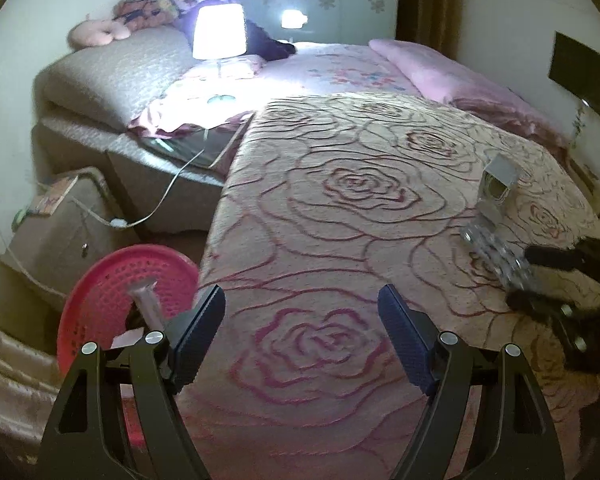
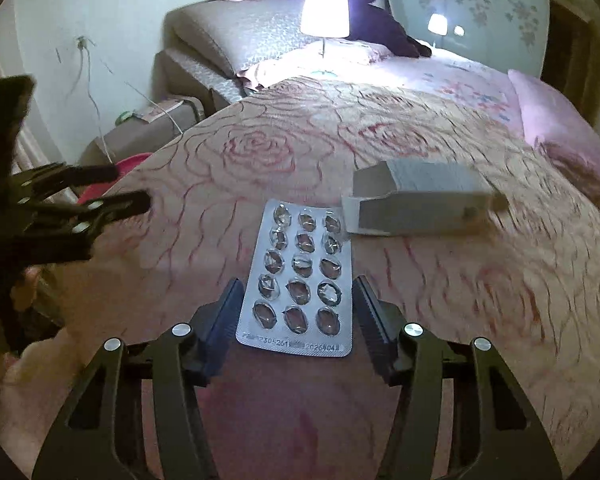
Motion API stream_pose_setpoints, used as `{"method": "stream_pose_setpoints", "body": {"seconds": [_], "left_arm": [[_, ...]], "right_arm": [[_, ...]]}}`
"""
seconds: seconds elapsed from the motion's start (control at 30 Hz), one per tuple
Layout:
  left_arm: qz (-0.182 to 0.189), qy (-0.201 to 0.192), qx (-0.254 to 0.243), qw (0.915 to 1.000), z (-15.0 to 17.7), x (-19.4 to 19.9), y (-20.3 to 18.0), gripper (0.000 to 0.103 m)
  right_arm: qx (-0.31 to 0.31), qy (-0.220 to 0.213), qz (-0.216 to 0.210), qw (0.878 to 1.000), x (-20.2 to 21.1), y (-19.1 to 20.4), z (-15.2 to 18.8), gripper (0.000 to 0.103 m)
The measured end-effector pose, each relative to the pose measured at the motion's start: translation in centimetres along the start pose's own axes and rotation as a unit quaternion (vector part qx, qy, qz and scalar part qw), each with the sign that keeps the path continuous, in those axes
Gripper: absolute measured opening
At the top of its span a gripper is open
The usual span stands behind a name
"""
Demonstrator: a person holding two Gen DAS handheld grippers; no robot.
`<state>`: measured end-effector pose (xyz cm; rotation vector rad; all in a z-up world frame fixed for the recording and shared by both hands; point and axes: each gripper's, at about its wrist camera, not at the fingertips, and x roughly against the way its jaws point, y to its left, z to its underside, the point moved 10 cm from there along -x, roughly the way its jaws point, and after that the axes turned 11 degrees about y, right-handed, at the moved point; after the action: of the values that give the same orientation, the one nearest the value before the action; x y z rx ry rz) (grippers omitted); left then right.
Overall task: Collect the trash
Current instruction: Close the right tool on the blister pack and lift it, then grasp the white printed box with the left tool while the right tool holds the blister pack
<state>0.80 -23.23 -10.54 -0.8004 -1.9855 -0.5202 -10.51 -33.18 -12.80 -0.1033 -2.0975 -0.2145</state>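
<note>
Now lifting blister pack (image 2: pixel 298 276), gripped edgewise between right hand-held gripper (image 2: pixel 296 312) pads; keeping it level toward basket (image 1: pixel 128 300); left hand-held gripper (image 1: pixel 302 332) gaping, empty.

I see a rose-patterned blanket (image 1: pixel 340 208) spread over the bed, 1 lit table lamp (image 1: pixel 219 31) standing beyond it, a pink neck pillow (image 1: pixel 96 34) on folded bedding, and a pink quilt (image 1: pixel 452 76) alongside.
</note>
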Motion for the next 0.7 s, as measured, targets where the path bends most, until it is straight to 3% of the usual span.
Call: {"method": "stream_pose_setpoints", "body": {"seconds": [0.3,0.7], "left_arm": [[0.016,-0.011,-0.074,0.9971,-2.2,-0.3,-5.5,0.076],[0.044,-0.018,-0.159,0.9862,-5.8,-1.1,-14.0,0.079]], "right_arm": [[-0.051,-0.01,-0.004,0.999,3.3,-1.3,4.8,0.054],[-0.181,-0.023,0.073,0.98,5.6,-10.2,8.8,0.055]]}}
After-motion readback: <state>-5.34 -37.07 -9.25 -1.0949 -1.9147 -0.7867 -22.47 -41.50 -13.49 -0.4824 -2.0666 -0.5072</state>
